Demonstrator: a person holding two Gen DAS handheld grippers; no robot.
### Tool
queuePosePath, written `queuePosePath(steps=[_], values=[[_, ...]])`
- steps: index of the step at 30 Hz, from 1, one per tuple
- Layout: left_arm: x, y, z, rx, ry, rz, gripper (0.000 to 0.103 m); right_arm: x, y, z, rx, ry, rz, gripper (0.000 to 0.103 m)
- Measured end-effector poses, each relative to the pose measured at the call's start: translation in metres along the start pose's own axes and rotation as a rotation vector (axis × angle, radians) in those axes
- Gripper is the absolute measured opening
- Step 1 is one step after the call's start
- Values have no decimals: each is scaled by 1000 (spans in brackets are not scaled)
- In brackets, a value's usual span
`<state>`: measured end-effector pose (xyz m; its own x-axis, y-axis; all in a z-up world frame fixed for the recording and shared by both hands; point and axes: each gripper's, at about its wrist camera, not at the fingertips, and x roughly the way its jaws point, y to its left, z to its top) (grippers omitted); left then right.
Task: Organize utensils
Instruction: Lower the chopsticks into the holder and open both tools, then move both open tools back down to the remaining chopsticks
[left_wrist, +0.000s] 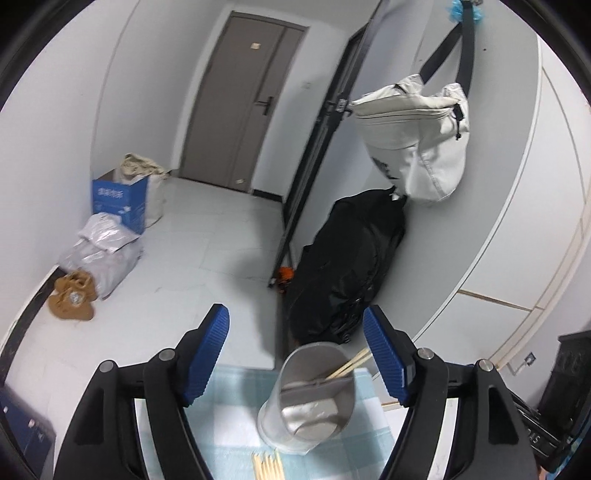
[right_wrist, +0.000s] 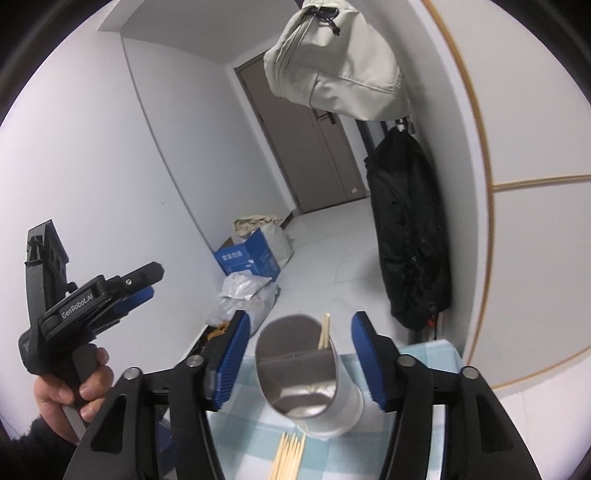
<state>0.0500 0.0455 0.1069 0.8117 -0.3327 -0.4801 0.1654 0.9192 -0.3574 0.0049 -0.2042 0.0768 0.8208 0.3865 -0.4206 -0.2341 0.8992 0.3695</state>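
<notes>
1. Both your grippers are spread with nothing pinched. The left gripper (left_wrist: 295, 350) has blue pads apart and bare. The right gripper (right_wrist: 299, 354) frames the metal holder (right_wrist: 308, 380) between its pads without touching it, as far as I can see.

2. The holder stands on the checked cloth (right_wrist: 258, 435) near the table's far edge. It has a divider inside, and a couple of chopsticks (right_wrist: 325, 332) are already in one compartment, leaning on the rim. The loose chopsticks (right_wrist: 290, 458) lie in a bundle on the cloth, just in front of the holder.

3. What I'd worry about: that holder looks light and tall, and it's close to the edge. Bump it with a finger while reaching for the bundle and it could tip or slide off, dumping the sticks already inside.

4. The bundle is tight. Pinch it off-centre and you'll likely grab several, or they'll fan out and roll.

5. Hard to tell: the bundle is cut off at the bottom of both views, so I can't count the sticks. The second compartment looks empty, but reflections make that uncertain. Your left hand (right_wrist: 74, 391) shows only in the right wrist view.
</notes>
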Motion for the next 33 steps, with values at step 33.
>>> queuePosePath(steps=[33], values=[[-5,29,-117,56,47,228,84,3,29,-116,-147,97,-48,86]])
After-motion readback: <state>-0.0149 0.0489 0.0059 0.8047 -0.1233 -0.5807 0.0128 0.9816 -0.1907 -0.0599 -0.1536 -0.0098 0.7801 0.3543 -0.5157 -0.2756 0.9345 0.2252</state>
